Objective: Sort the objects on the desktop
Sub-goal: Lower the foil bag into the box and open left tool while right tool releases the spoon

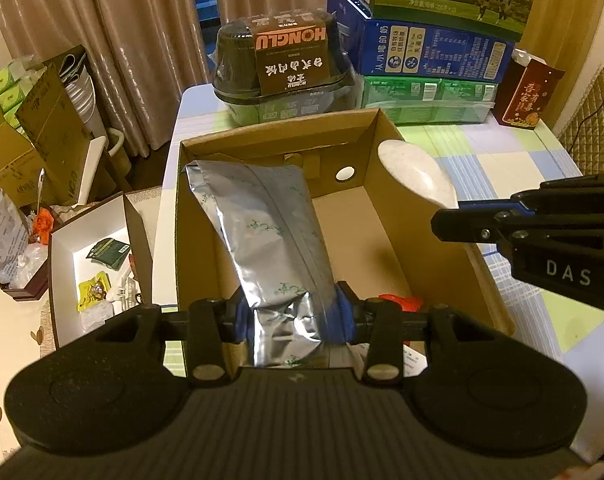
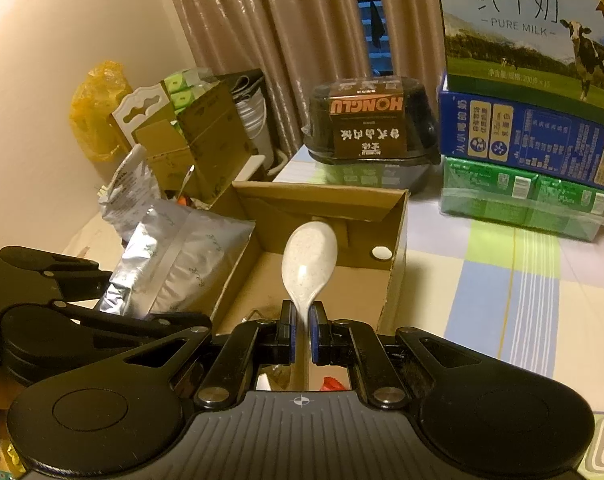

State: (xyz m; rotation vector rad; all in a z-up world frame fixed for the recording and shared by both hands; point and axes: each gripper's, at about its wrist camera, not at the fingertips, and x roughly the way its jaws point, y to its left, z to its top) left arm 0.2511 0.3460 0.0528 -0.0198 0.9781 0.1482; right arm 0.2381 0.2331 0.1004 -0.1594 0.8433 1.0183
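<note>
My left gripper is shut on the near end of a silver foil pouch, which slants down into the open cardboard box. In the right wrist view the silver foil pouch hangs over the left wall of the cardboard box. My right gripper is shut on the handle of a speckled white spoon, whose bowl is held above the box's inside. From the left wrist view the white spoon shows at the box's right wall, with the right gripper coming in from the right.
A black HONGLU container and stacked milk cartons stand behind the box on the checked tablecloth. A red box stands far right. Left of the table, a white tray with small packets sits among cardboard clutter. Something red lies in the box's near corner.
</note>
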